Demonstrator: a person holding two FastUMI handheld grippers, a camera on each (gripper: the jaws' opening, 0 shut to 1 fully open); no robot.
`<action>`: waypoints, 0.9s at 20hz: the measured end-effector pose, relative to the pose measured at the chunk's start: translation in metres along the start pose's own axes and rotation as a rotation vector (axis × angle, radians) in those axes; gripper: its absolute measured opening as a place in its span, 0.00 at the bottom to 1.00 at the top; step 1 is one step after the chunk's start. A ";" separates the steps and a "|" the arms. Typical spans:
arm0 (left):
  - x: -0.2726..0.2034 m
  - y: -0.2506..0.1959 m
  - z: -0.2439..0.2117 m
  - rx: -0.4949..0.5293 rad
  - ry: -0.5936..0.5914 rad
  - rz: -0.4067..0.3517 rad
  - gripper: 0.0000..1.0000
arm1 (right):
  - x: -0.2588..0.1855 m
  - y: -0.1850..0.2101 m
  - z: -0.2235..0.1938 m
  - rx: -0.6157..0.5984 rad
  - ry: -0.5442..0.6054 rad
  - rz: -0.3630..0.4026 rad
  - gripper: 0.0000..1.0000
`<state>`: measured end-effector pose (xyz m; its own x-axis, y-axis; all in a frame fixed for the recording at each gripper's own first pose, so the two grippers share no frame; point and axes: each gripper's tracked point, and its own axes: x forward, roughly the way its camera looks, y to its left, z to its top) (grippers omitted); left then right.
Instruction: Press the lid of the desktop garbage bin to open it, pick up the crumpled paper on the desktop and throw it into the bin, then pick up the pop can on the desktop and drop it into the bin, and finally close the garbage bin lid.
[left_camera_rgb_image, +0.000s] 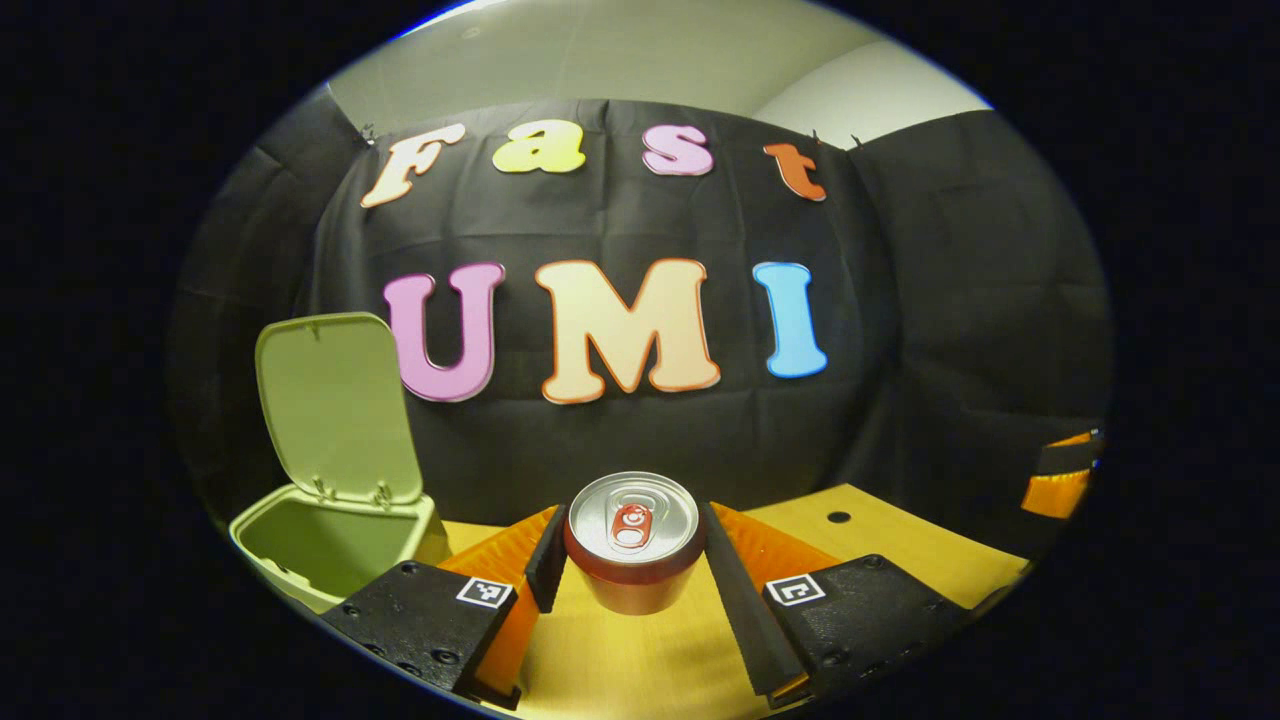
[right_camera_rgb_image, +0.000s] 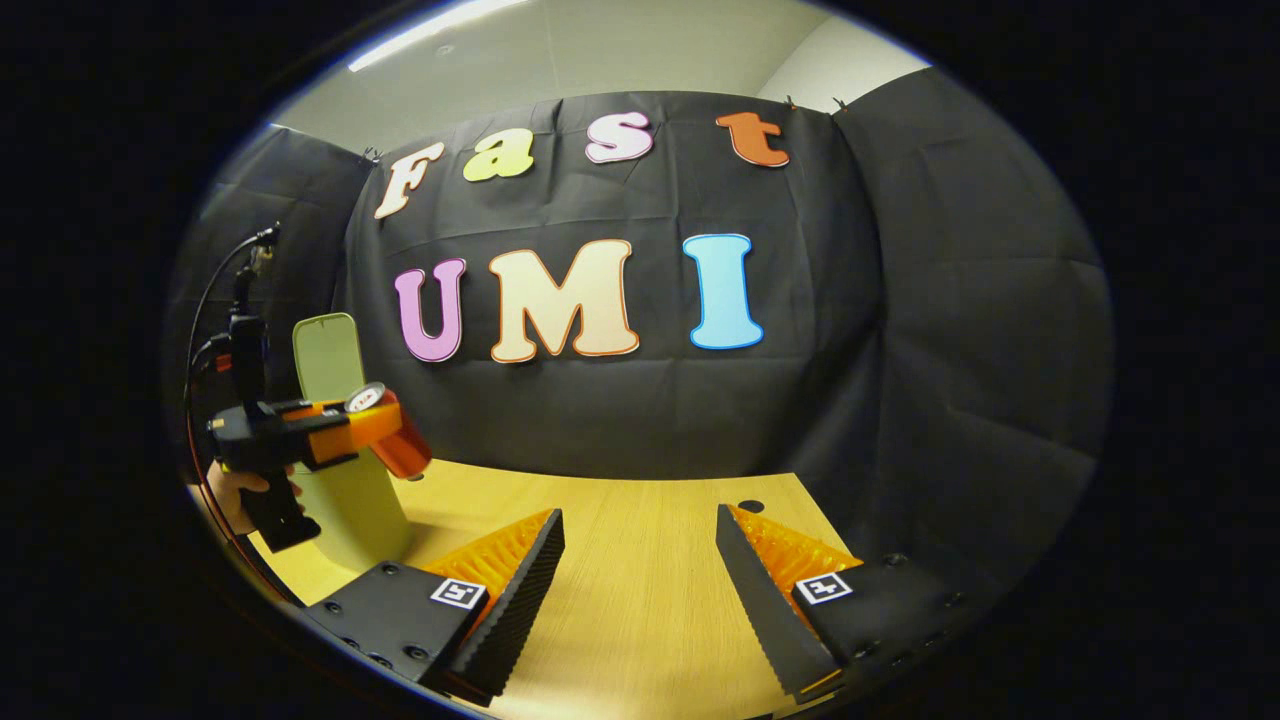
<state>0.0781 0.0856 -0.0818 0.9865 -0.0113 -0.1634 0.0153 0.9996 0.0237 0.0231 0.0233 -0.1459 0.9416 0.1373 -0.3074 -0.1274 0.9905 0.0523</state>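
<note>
Left gripper (left_camera_rgb_image: 634, 560) clamps the pop can (left_camera_rgb_image: 632, 540) beside the open bin (left_camera_rgb_image: 330, 545); right gripper (right_camera_rgb_image: 640, 590) idles agape — a loose squeeze could drop it on the tabletop (right_camera_rgb_image: 640, 520).

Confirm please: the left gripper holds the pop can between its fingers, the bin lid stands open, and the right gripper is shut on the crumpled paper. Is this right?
One part is wrong. The right gripper is open and holds nothing; the right gripper view shows bare desktop between its fingers. The rest stands: the left gripper holds the pop can, and the bin lid is open.
</note>
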 end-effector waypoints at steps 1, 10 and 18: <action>-0.001 0.012 0.007 0.000 -0.014 0.019 0.76 | 0.003 0.002 0.000 0.001 -0.001 0.004 0.96; -0.021 0.133 0.027 0.010 -0.045 0.245 0.76 | 0.023 0.028 -0.007 0.013 0.017 0.054 0.96; -0.045 0.194 -0.019 -0.013 0.048 0.333 0.77 | 0.038 0.073 -0.012 0.001 0.029 0.118 0.96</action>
<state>0.0332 0.2804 -0.0885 0.9281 0.3168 -0.1954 -0.3089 0.9485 0.0707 0.0461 0.1005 -0.1650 0.9106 0.2534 -0.3264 -0.2365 0.9673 0.0910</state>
